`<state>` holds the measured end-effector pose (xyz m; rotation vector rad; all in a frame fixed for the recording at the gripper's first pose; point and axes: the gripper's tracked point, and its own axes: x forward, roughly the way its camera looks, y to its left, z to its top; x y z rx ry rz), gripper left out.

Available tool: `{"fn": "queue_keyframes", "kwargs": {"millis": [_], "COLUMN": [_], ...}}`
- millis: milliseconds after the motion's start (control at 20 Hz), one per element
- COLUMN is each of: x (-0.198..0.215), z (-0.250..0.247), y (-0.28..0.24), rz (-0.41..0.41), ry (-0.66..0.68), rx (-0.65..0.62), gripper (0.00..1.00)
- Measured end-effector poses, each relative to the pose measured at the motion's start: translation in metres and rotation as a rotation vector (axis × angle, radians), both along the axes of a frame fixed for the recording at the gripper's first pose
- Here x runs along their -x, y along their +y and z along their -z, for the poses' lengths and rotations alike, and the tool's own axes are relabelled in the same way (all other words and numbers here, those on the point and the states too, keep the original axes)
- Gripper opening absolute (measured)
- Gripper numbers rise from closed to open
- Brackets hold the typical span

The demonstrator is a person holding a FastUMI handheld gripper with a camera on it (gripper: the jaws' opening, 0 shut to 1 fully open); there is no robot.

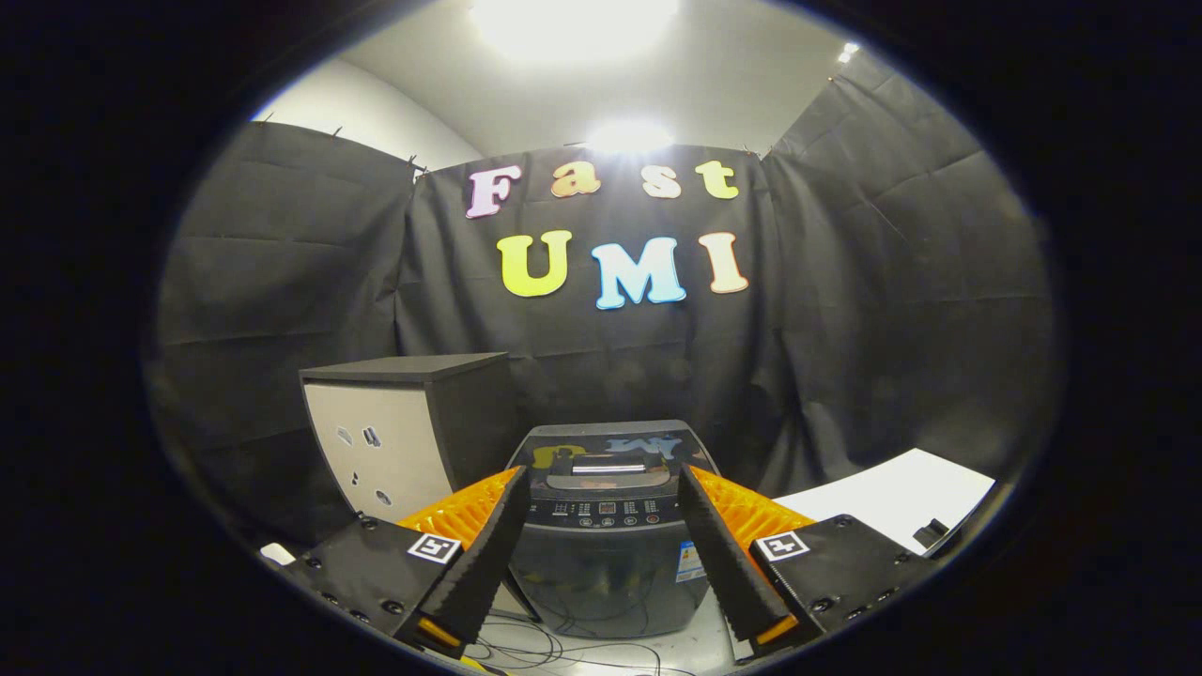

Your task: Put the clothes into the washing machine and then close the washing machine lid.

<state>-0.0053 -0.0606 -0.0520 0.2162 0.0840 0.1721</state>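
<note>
**Lid down, claw wide, no clothes to be seen**

The washing machine (606, 535) stands on the floor straight ahead of the claw (606, 502), framed between its two fingers, which are spread well apart and hold nothing. The washing machine lid (606, 451) lies flat and shut; its glossy top mirrors the booth wall, and the control panel (608, 513) runs along its near edge. A grey cabinet (404, 432) stands to the left of the machine and a little farther back, a white bench (892, 493) to the right, with a small dark object (932, 533) on its near end. Loose cables (563, 648) trail over the floor in front of the machine.

No garment is visible, though the fisheye squeezes the near floor so I may be missing one low down. A shut lid with no clothes about fits either a load waiting somewhere unseen or a load already inside and the lid closed on it.

Any work at the lid is best done from its near edge, with the fingers kept clear of the panel buttons and the cables.
</note>
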Motion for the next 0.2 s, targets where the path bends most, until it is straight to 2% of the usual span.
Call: {"fn": "queue_keyframes", "kwargs": {"millis": [200], "x": [0.0041], "z": [0.0064], "y": [-0.0061], "rz": [0.006], "ry": [0.019], "rx": [0.021], "gripper": [0.98]}}
